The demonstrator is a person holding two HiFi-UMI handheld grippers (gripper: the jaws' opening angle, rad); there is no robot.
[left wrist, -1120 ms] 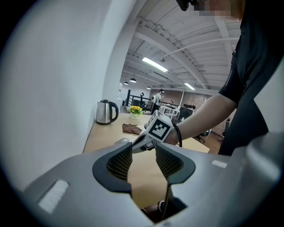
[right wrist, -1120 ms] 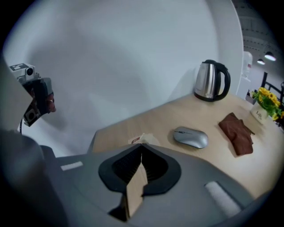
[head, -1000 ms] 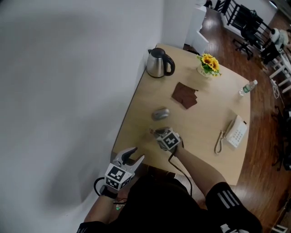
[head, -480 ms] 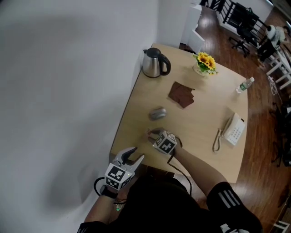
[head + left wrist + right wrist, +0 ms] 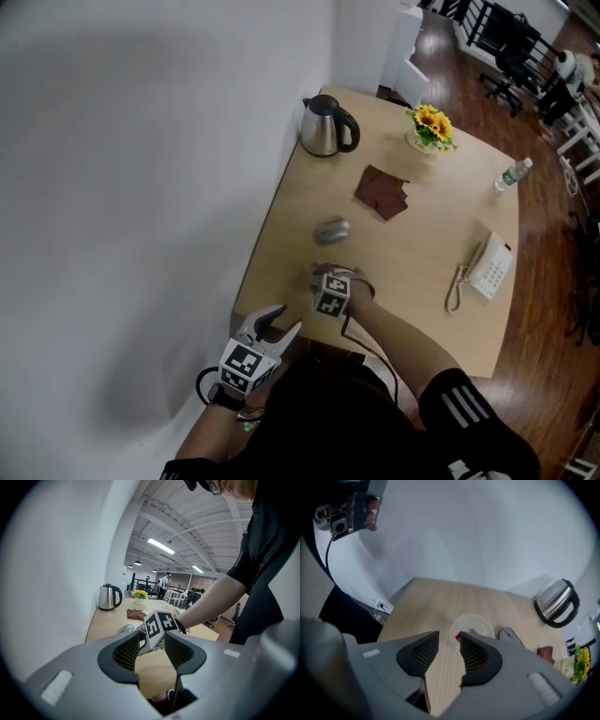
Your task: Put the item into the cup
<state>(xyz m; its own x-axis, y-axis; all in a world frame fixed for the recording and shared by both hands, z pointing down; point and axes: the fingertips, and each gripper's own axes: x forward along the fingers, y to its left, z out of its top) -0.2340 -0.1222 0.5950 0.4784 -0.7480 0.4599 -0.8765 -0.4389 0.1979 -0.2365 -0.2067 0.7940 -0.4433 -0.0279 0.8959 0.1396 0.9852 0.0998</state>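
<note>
Hand-held gripper just opened, empty — item seemingly red

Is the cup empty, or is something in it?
Not empty: a red item lies inside the clear cup, seen in the right gripper view.

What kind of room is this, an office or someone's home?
Most likely an office: a desk phone and an electric kettle sit on the wooden table, with black office chairs standing beyond it.
</note>
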